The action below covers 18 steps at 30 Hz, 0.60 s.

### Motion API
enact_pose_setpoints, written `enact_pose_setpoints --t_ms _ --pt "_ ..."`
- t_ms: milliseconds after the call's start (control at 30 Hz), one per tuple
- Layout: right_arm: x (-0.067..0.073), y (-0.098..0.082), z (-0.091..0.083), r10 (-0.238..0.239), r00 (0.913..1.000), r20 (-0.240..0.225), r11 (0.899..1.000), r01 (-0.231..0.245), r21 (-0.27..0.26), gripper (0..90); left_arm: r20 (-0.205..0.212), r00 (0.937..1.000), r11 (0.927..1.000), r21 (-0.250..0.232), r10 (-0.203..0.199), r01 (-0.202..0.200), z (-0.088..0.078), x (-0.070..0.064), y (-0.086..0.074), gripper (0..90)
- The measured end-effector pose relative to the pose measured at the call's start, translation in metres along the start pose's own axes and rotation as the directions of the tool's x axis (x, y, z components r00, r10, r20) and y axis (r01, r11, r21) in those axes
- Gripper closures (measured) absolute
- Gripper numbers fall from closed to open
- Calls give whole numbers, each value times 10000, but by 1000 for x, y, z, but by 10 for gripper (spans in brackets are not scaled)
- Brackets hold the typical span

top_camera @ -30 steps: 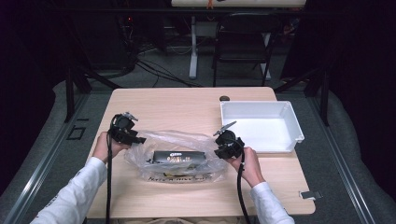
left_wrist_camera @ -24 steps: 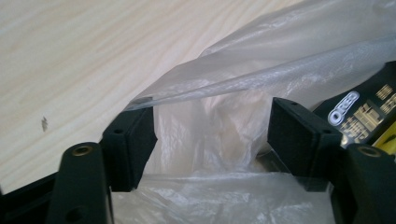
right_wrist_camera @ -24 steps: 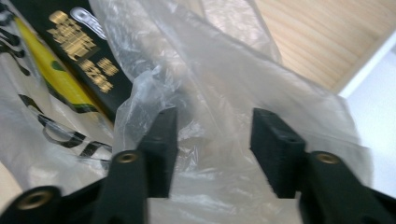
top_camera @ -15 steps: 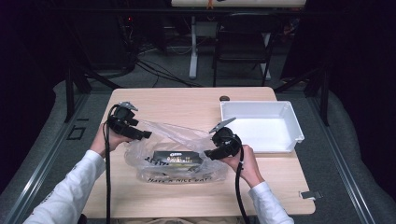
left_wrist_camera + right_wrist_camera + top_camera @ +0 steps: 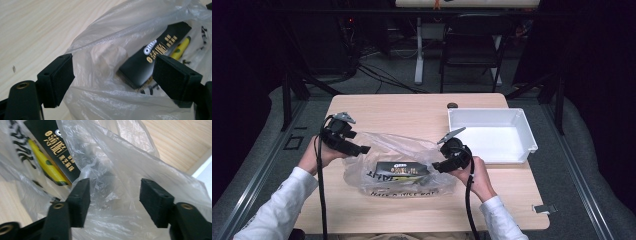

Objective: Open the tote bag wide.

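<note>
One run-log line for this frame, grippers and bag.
left gripper: open, jaws just opened, at clear plastic bag | right gripper: open, just widened, film between | black snack box: inside bag

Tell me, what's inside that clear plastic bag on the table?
Inside the plastic bag lies a flat black box with gold and white lettering and a yellow shape printed on it. Crumpled film and the box cover whatever may lie beneath, so I cannot tell whether anything else is inside.

We see a light wooden table [image 5: 377,107]. A clear plastic bag [image 5: 397,167] lies on it near the middle, and a white tray [image 5: 522,131] sits at the right. A small dark thing [image 5: 452,105] lies at the far edge.
</note>
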State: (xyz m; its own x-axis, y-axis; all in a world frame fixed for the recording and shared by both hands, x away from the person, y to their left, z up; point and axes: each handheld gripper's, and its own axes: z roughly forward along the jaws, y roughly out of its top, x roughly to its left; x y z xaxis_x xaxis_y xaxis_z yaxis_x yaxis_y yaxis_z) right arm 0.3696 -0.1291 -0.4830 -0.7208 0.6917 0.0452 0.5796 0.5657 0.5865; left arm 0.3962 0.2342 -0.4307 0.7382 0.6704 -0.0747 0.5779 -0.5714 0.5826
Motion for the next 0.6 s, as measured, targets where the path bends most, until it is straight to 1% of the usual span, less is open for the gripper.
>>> enact_pose_setpoints --t_ms 33,67,100,133,167,200,233,267,300,333,367,400,433,500,533,567,600 --pt "0 -1 -1 -21 9999 -132 10000 19 -93 374 115 9999 9999 -80 -91 92 -2 1 -4 170" --pt "2 -2 -5 -34 9993 -363 9997 26 -224 330 131 9998 9999 -93 -136 137 -3 1 -7 162" --pt "2 -2 -5 -34 9993 -363 9997 26 -224 330 117 9997 9998 -98 -191 192 -4 1 -8 162" --pt "4 -1 -8 -133 9984 -552 9996 118 -269 315 114 9998 9998 -5 -175 175 -3 1 -10 162" --pt "6 -1 -8 -209 9979 -615 9996 198 -189 311 72 9998 9995 249 -174 172 1 0 -13 164" --pt "8 0 -7 -286 9975 -651 9995 277 -146 310 72 9998 9995 249 -174 172 1 0 -13 168" --pt "8 0 -7 -286 9975 -651 9995 277 -146 310 61 9999 9991 400 -153 150 4 0 -15 168" --pt "9 -1 -5 -335 9970 -692 9994 330 -79 308 102 9998 9981 597 -141 135 8 0 -17 177" --pt "11 -1 0 -445 9969 -649 9988 458 184 309 78 9998 9971 737 -202 195 12 0 -20 196" --pt "12 -2 4 -485 9968 -635 9977 513 437 320 4 9998 9956 915 -180 179 17 0 -23 213" --pt "14 -3 10 -558 9966 -601 9957 600 707 327 58 9999 9926 1205 -152 144 23 0 -27 244" --pt "15 -5 16 -651 9966 -500 9925 699 999 365 50 9999 9898 1413 -164 155 28 0 -31 278" --pt "15 -7 20 -779 9962 -386 9893 821 1210 445 43 9999 9866 1627 -159 150 34 1 -34 307" --pt "13 -9 26 -853 9961 -212 9832 876 1599 568 59 9997 9822 1862 -242 227 43 2 -41 397" --pt "12 -11 29 -752 9970 -163 9854 768 1521 650 143 9994 9801 1964 -318 284 48 4 -44 439" --pt "10 -12 30 -782 9968 -171 9830 799 1653 720 110 9993 9784 2041 -353 323 52 5 -47 507" --pt "7 -14 32 -532 9986 50 9887 519 1404 854 53 9988 9768 2087 -497 475 60 8 -51 609"
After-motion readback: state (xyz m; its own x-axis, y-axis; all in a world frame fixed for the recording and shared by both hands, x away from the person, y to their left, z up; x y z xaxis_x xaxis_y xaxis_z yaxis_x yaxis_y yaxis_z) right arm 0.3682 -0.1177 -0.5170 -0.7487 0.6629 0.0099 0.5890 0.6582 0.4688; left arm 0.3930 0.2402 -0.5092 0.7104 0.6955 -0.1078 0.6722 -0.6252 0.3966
